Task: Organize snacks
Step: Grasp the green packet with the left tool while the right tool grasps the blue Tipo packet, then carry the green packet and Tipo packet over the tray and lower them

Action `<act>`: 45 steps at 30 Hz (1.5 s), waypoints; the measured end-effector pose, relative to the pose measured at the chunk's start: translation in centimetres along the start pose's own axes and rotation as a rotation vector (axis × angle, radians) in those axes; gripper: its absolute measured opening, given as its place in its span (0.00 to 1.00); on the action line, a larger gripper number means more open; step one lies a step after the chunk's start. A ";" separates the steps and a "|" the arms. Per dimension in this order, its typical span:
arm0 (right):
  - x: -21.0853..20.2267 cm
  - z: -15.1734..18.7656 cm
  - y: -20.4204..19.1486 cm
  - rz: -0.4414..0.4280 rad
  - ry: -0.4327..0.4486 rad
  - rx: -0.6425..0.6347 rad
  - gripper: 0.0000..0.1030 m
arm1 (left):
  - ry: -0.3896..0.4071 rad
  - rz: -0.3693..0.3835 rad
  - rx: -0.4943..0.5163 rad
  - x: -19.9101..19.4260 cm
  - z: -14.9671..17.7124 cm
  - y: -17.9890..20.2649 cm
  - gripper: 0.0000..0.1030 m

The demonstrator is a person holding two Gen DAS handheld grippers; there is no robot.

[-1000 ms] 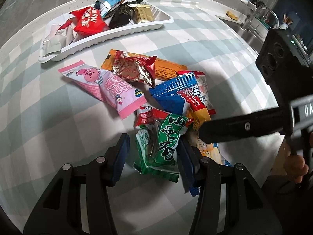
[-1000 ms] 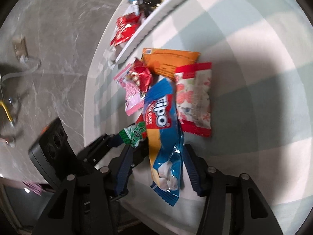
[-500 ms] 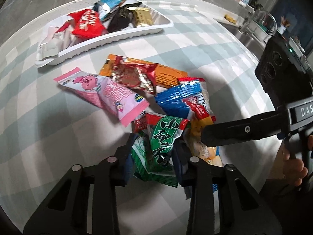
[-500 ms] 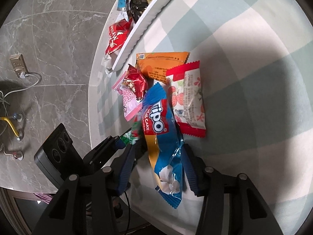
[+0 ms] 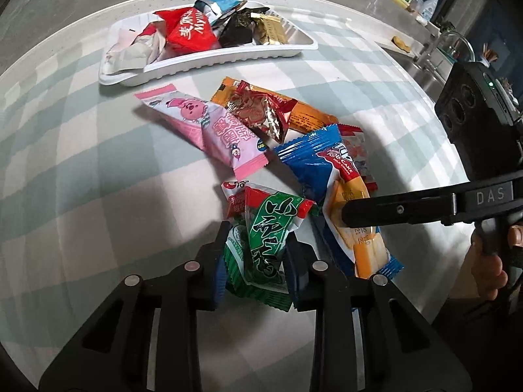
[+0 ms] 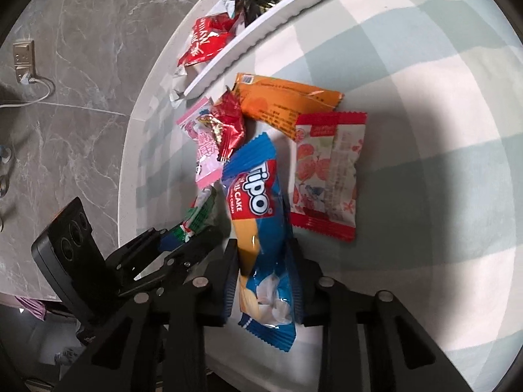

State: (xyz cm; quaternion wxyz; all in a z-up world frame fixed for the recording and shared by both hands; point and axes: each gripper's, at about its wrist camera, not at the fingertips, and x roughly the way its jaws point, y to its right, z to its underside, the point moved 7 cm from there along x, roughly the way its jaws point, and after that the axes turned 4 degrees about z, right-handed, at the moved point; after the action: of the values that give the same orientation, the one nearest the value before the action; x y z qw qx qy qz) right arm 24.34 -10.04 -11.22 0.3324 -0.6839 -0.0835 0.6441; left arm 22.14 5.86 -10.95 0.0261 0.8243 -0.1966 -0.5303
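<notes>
The left claw (image 5: 256,263) had just been closing and gripped the green snack packet (image 5: 266,245) at the near edge of the pile on the table (image 5: 98,196). The right claw (image 6: 261,281) had likewise just closed on the blue cake packet (image 6: 258,228), just right of the green one. The white tray (image 5: 228,55) with sorted snacks sat at the far side.

From my remote seat both fisheye views look bright and mostly sharp, daylight washing the checked tablecloth (image 6: 441,65) pale, a broad soft shadow (image 6: 457,196) darkening its right side, glints on the foil snack wrappers (image 5: 261,114), and bent, vignetted edges with black corners.
</notes>
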 end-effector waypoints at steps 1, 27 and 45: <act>0.1 0.0 0.0 -0.004 -0.004 -0.004 0.27 | 0.002 -0.002 -0.001 -0.1 0.1 -0.1 0.26; -3.8 -0.3 -1.3 -0.224 0.021 0.068 0.27 | 0.082 0.052 -0.008 -5.1 -1.4 1.4 0.26; -5.5 -2.7 -1.0 -0.264 0.052 0.093 0.27 | 0.123 0.064 -0.023 -6.3 -4.9 0.9 0.26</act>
State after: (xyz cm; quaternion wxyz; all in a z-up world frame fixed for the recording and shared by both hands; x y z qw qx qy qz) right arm 26.30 -13.17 -6.29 0.4476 -0.6671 -0.1344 0.5801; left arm 23.94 6.39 -3.15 0.0646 0.8482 -0.2146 -0.4799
